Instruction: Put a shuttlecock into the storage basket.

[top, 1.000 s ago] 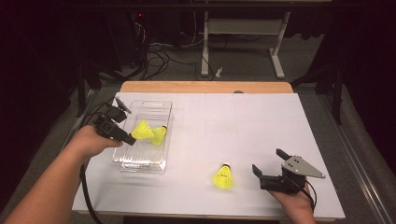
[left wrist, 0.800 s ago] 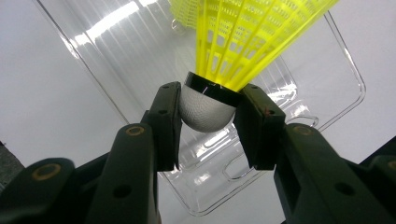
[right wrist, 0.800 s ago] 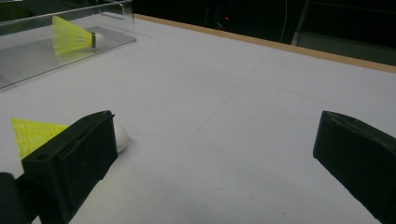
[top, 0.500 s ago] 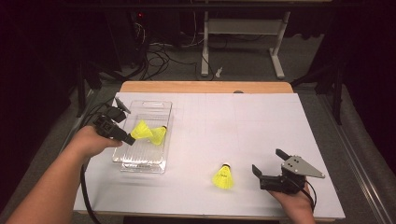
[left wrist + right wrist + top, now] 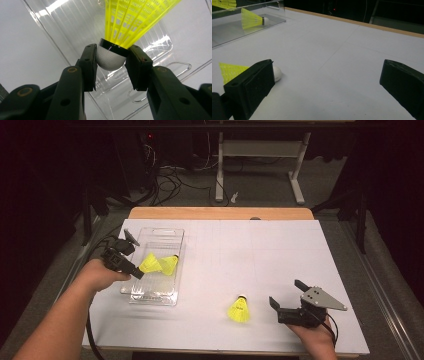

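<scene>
My left gripper [image 5: 139,270] hovers over a clear plastic tray [image 5: 160,237] at the table's left, shut on a yellow shuttlecock [image 5: 150,263]. In the left gripper view its black jaws [image 5: 111,66] clamp the white cork [image 5: 110,58], and the yellow skirt fans upward over the tray [image 5: 75,30]. A second yellow shuttlecock [image 5: 169,265] lies in the tray right beside the held one. A third shuttlecock [image 5: 238,310] lies on the white table near the front. Just right of it, my right gripper [image 5: 286,293] rests open with nothing between its jaws [image 5: 327,82]. That shuttlecock's cork [image 5: 277,73] peeks from behind the left jaw.
The white table sheet [image 5: 260,255] spreads between tray and right gripper, with a wooden edge [image 5: 220,213] at the back. Beyond it are a desk frame [image 5: 260,150] and cables on a dark floor. The tray [image 5: 227,35] stands far left in the right gripper view.
</scene>
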Tool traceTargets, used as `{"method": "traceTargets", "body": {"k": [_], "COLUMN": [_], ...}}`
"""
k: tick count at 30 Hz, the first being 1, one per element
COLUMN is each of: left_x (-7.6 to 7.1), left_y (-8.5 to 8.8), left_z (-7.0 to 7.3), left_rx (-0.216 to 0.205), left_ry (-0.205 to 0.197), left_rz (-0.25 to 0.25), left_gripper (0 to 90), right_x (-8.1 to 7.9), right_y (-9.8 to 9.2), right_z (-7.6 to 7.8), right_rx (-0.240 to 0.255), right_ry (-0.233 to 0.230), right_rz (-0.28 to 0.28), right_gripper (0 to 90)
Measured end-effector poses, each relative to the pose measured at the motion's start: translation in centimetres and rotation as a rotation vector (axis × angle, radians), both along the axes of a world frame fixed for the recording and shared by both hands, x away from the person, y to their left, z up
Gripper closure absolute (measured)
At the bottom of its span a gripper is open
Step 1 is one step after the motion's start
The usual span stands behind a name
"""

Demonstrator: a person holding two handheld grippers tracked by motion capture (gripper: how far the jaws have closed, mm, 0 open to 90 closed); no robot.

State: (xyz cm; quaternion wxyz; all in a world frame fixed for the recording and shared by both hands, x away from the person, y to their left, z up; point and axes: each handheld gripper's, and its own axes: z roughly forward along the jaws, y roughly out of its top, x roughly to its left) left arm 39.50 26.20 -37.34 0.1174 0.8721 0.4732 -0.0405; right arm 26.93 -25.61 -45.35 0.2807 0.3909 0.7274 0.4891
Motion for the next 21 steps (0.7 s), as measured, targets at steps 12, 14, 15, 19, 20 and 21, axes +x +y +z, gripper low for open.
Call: {"method": "traceTargets", "body": {"k": [12,14,15,19,20,21], "left_x": [0.4,0.4,0.5,0.6,0.7,0.7], "left_y": [0.1,0.1,0.0,-0.3,-0.4,-0.5], "left_z": [-1.6,-1.6,-1.7,-1.9,-2.0,-2.1], "left_rx": [0.016,0.015,0.021,0.026,0.029,0.032], "left_ry": [0.021,0.019,0.022,0.025,0.027,0.029], "left_rz": [0.024,0.026,0.024,0.02,0.016,0.014], "left_gripper": [61.9,61.9,61.9,61.9,61.8,61.8], "right_x": [0.0,0.0,0.0,0.0,0.0,0.0], "right_y": [0.3,0.3,0.3,0.4,0.4,0.4], "right_z": [0.0,0.0,0.0,0.0,0.0,0.0], "right_rx": [0.001,-0.002,-0.003,-0.004,-0.005,-0.005], "right_ry": [-0.003,-0.002,-0.002,-0.003,-0.003,-0.002], "right_rz": [0.01,0.011,0.011,0.014,0.016,0.016], "right_gripper": [0.3,0.3,0.3,0.3,0.3,0.3]}}
